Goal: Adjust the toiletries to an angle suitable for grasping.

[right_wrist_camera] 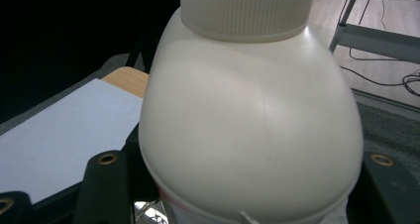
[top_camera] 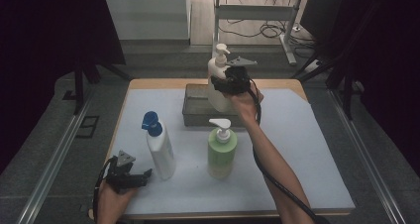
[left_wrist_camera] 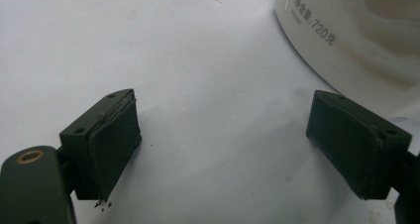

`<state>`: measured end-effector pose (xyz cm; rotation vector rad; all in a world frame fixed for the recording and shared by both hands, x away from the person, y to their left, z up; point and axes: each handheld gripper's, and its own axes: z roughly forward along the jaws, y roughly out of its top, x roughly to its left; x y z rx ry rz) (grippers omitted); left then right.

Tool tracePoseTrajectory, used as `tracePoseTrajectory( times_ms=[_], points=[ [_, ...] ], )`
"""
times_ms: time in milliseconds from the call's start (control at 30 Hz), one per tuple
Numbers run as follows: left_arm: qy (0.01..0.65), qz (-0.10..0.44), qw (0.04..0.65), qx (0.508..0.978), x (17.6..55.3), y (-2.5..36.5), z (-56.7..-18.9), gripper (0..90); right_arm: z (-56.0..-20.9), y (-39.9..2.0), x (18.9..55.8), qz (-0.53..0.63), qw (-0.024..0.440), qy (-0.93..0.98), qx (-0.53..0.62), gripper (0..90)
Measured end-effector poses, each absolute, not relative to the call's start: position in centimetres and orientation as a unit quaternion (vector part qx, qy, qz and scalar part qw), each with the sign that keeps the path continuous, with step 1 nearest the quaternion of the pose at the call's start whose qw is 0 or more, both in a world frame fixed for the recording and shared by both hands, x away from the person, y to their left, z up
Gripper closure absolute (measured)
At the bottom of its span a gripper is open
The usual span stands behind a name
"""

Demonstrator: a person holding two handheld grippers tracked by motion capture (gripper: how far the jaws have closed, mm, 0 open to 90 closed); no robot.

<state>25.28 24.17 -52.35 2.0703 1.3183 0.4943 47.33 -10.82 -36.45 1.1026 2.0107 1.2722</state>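
Sitting between right claw (top_camera: pixel 224 85) jaws, white pump bottle (right_wrist_camera: pixel 250 130)

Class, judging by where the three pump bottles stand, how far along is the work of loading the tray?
Done: nothing released into the grey metal tray yet. In hand: the right gripper grips the cream pump bottle above the tray. Left: the white bottle with the blue pump and the green pump bottle stand on the white mat; the left gripper is open.
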Motion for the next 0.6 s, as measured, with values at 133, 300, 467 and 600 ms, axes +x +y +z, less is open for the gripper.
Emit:
tracePoseTrajectory(
  times_ms=[133,300,467,600],
  points=[
    [0.500,0.187,0.313,0.785,25.3,24.2,-52.3,12.9,-37.2,-10.7,47.6,0.467,0.255,0.742,0.407,37.3],
    [0.500,0.187,0.314,0.785,25.3,24.2,-52.3,12.9,-38.1,-10.4,47.7,0.462,0.253,0.745,0.410,37.2],
    [0.500,0.187,0.314,0.785,25.3,24.2,-52.3,12.9,-38.9,-10.2,47.7,0.462,0.249,0.745,0.411,37.1],
    [0.500,0.187,0.313,0.785,25.3,24.2,-52.3,12.9,-39.9,-10.1,47.7,0.457,0.246,0.749,0.412,37.1]
  ],
)
